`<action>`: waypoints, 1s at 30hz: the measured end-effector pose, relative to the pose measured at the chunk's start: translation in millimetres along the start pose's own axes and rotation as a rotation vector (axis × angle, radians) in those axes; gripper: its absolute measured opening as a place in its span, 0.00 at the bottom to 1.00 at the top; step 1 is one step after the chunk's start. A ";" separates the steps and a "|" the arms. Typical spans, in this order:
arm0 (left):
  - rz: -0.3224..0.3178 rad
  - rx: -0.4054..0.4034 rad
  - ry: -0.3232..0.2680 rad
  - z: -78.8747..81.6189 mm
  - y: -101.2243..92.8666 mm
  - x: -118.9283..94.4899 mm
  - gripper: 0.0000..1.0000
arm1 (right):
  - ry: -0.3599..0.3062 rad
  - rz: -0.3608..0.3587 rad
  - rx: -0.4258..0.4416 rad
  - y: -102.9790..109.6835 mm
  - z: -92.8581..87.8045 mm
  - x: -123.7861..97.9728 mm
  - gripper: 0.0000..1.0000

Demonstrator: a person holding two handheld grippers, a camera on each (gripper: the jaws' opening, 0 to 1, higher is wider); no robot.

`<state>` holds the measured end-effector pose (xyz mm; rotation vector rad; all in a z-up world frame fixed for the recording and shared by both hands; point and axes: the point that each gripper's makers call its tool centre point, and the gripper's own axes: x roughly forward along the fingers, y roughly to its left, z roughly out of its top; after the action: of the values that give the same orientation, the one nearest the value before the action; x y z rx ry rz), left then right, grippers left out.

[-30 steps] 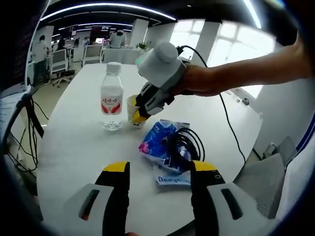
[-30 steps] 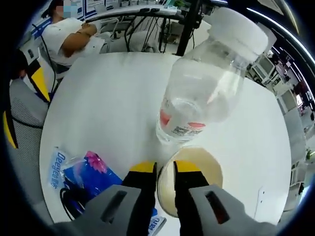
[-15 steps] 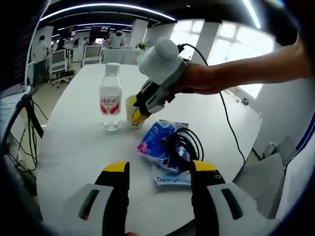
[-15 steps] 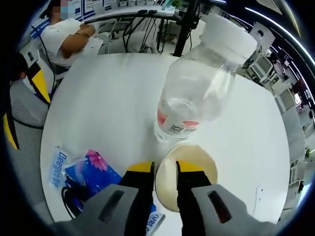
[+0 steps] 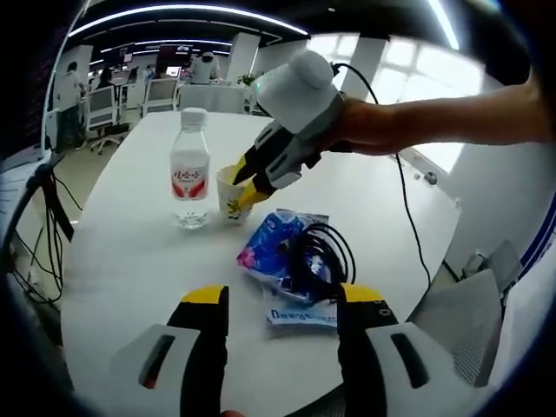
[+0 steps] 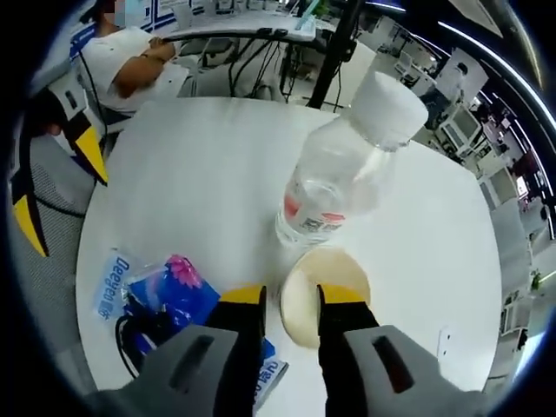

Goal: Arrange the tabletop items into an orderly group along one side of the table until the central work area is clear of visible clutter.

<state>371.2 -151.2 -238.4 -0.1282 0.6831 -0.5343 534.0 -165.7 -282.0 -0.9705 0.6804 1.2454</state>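
Right tongs (image 6: 291,300) straddling the rim of paper cup (image 6: 323,282), slightly parted; contact not discernible. Water bottle (image 6: 343,174) directly ahead, touching the cup. Left tongs (image 5: 282,300) released, farther off.

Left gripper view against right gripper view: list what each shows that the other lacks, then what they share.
Left gripper view: the right claw from outside, on the paper cup rim, the holding arm, windows. Right gripper view: the cup's inside from above, a seated person. Shared: water bottle, blue packet, black cable, white table.
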 end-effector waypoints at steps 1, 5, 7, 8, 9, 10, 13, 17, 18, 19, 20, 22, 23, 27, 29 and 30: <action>-0.001 -0.001 -0.001 0.4 -0.8 -0.3 0.50 | -0.003 -0.001 -0.002 0.3 0.5 0.4 0.21; 0.000 0.000 -0.004 1.2 -3.5 -1.4 0.50 | -0.010 -0.011 -0.009 3.2 1.2 -7.7 0.21; 0.001 -0.005 -0.007 1.4 -4.2 -2.1 0.50 | -0.011 -0.017 -0.016 4.7 4.3 -14.5 0.22; 0.002 -0.005 -0.008 1.7 -4.5 -2.9 0.50 | -0.014 -0.020 -0.017 4.4 4.5 -17.0 0.22; 0.004 -0.005 -0.010 2.1 -4.8 -3.6 0.50 | -0.016 -0.022 -0.019 4.7 5.3 -18.8 0.22; 0.006 -0.004 -0.013 2.6 -5.1 -4.4 0.50 | -0.019 -0.027 -0.021 5.2 6.4 -21.8 0.22; 0.008 -0.005 -0.018 3.7 -5.8 -5.5 0.50 | -0.030 -0.040 -0.022 2.7 8.0 -28.8 0.22; 0.008 -0.003 -0.022 4.2 -7.9 -5.6 0.50 | -0.040 -0.054 -0.015 6.6 9.8 -42.9 0.22; 0.007 -0.004 -0.022 3.9 -8.6 -5.7 0.50 | -0.044 -0.056 -0.011 8.4 10.1 -46.4 0.22; 0.007 -0.005 -0.023 3.7 -9.2 -5.8 0.50 | -0.049 -0.060 -0.002 9.1 9.0 -49.4 0.22; 0.007 -0.005 -0.023 3.5 -9.6 -5.9 0.50 | -0.050 -0.063 0.005 7.6 7.0 -49.2 0.22; 0.008 -0.008 -0.024 2.7 -10.4 -6.2 0.50 | -0.054 -0.066 0.022 6.0 1.7 -49.8 0.22; 0.008 -0.010 -0.026 2.2 -10.9 -6.7 0.50 | -0.056 -0.068 0.027 6.2 0.3 -50.7 0.22; 0.012 -0.014 -0.029 1.8 -11.1 -7.3 0.50 | -0.060 -0.079 0.051 9.4 -9.5 -57.4 0.22; 0.012 -0.017 -0.031 1.7 -11.4 -7.8 0.50 | -0.064 -0.085 0.062 11.8 -14.4 -61.1 0.22; 0.013 -0.020 -0.034 1.9 -11.4 -7.9 0.50 | -0.068 -0.091 0.066 13.8 -16.9 -64.2 0.21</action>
<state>362.4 -157.1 -229.3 -0.1509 0.6562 -0.5123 507.9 -209.8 -237.6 -0.8910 0.6138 1.1642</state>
